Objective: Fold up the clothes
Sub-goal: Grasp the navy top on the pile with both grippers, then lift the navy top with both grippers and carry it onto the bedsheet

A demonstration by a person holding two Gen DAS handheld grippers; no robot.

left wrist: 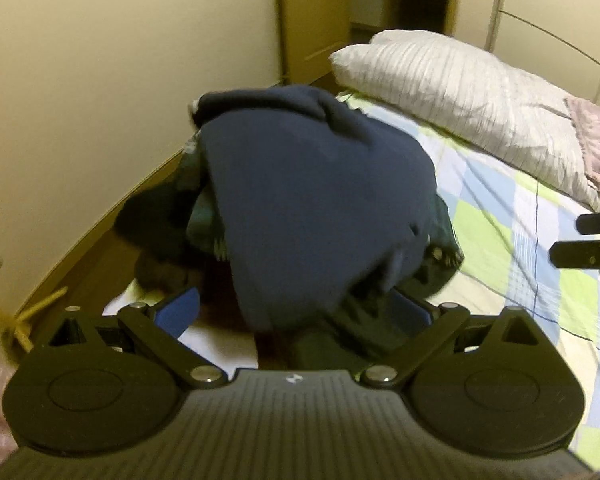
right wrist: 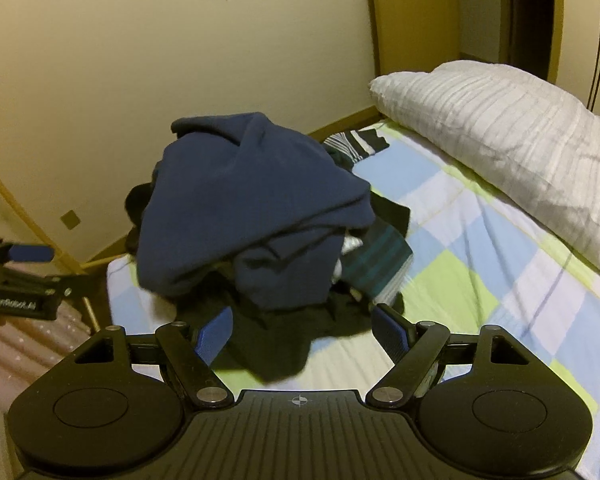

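Note:
A heap of clothes sits on the bed near its wall-side corner. A navy sweatshirt lies on top, over a teal striped garment and a black garment. My left gripper is open and close against the heap, with the navy cloth hanging down into the gap between its blue pads. My right gripper is open just short of the black garment, holding nothing. Each gripper shows at the edge of the other's view: the right gripper and the left gripper.
The bed sheet is checked in blue, green and white. A white striped duvet lies along the far right side. A cream wall and wooden floor strip border the bed on the left; a door stands beyond.

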